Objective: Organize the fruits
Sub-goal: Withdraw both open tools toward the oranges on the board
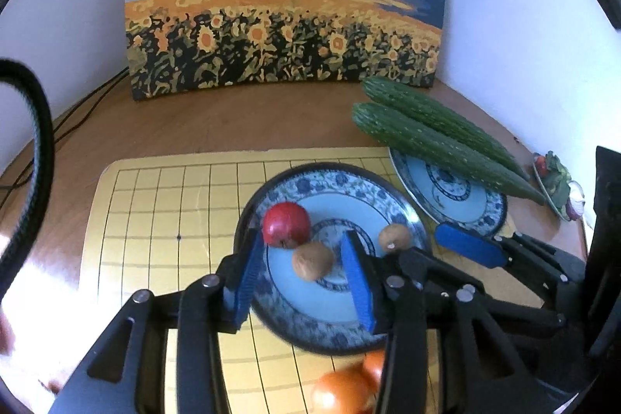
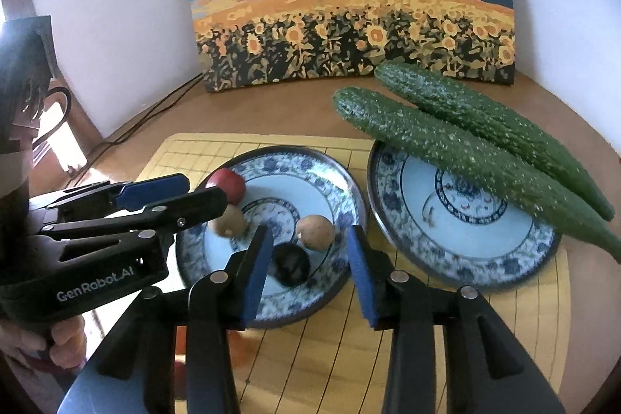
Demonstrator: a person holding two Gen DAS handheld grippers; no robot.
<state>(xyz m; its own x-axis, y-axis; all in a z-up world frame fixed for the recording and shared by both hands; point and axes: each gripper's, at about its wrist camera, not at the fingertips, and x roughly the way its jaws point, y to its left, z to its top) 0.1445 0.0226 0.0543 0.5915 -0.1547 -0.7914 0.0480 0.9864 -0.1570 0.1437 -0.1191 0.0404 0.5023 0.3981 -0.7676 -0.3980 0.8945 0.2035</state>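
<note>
left wrist view looks down over the left tongs (image 1: pixel 300 268), spread wide and holding nothing, above the near plate (image 1: pixel 372 189), a blue-and-white patterned dish. on that plate lie a red fruit (image 1: pixel 286 223) near the far-left rim and two brown round fruits (image 1: pixel 312 260) closer to the centre, one of them just between the blue pads. right wrist view shows the right tongs (image 2: pixel 308 264) also spread and empty, hovering over the same plate's near rim, with a small dark round fruit (image 2: pixel 290 264) sitting between their pads.

just right of the near plate stands a second patterned plate (image 2: pixel 446 255), and two cucumbers (image 2: pixel 458 146) lie slanted across its far edge, overhanging it. near the bottom of the left wrist view, on the near side of the first plate, two orange fruits (image 1: pixel 341 390) rest off the plate, blurred.

judging from this, the sorting is partway: small fruits are gathered on one plate, cucumbers on the other, and the orange fruits are not yet placed. the next move probably calls for one pair of tongs to go to an orange fruit, close gently around its middle, and lift it without rolling.

both plates sit on a yellow gridded mat (image 1: pixel 155 220) on a brown wooden table (image 1: pixel 233 119). behind the near plate a sunflower painting (image 1: pixel 285 2) leans on a white wall, and dark cables (image 1: pixel 81 111) trail left of it.
</note>
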